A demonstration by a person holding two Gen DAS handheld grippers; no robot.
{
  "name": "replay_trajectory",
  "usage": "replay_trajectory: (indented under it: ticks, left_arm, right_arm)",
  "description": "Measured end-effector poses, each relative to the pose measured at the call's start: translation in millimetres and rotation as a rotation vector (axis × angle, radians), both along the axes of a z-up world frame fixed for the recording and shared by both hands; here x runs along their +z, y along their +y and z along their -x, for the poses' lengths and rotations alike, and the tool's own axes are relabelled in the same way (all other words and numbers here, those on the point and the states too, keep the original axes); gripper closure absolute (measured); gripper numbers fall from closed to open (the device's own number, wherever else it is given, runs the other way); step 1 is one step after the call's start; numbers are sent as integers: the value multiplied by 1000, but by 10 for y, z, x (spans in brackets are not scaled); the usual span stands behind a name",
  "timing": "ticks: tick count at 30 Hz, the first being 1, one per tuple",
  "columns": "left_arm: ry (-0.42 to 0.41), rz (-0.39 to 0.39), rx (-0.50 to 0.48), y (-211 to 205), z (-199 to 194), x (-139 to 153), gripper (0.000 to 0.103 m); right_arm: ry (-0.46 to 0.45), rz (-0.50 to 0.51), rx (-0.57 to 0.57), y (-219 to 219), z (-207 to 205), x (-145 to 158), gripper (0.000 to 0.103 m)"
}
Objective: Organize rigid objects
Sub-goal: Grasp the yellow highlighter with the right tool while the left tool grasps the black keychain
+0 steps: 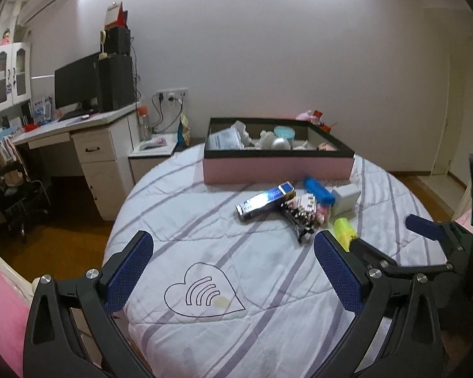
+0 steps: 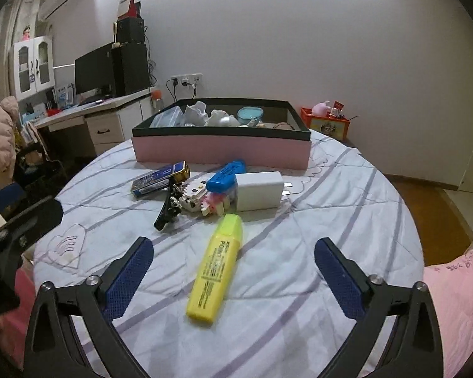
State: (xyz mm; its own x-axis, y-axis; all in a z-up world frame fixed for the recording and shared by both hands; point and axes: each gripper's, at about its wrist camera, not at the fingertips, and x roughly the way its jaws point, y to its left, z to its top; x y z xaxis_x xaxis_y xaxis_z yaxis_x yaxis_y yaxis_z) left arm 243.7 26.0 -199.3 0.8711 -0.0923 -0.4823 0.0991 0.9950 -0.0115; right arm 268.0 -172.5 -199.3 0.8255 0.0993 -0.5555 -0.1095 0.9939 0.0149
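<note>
Item: yellow highlighter point(image 2: 216, 267) on the bed point(image 2: 331, 195), at 12 o'clock between my wide-open, empty right gripper point(image 2: 233, 271) fingers, long axis toward 1 o'clock; my left gripper point(image 1: 233, 271), likewise open and empty, lies farther off.

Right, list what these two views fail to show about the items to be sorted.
- Yellow highlighter, left wrist view: mostly hidden behind the left hand-held gripper, whose jaws are open.
- Pink box contents, both views: far items overlap, too small to identify.
- Toy figure, right wrist view: partly covered by the blue case.
- Right hand-held gripper: open.
</note>
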Motion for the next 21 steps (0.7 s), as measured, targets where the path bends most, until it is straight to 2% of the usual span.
replay_trajectory:
  ticks: [1, 3, 7, 8, 9, 11, 14, 21]
  left_arm:
    - [1, -2, -1, -1, -9, -10, 0]
    - [7, -5, 1, 4, -36, -26, 0]
    - [23, 7, 1, 20, -92, -37, 0]
    - [34, 12, -2, 12, -123, -50, 0]
    - [45, 14, -2, 2, -149, -62, 0]
    - [66, 18, -3, -33, -215, -93, 0]
    - [105, 5, 6, -139, -331, -156, 0]
    - [191, -22, -19, -492, -646, -258, 0]
  right_arm:
    - [20, 2, 8, 6, -40, -23, 16]
    - [51, -13, 29, 17, -107, -65, 33]
    - [121, -19, 68, 58, -209, -176, 39]
    - [132, -15, 73, 66, -226, -202, 46]
    - [138, -18, 83, 57, -226, -227, 62]
    - [147, 1, 92, 51, -228, -251, 73]
    - [145, -20, 105, -59, -203, -258, 76]
    - [137, -38, 36, -463, -261, -257, 76]
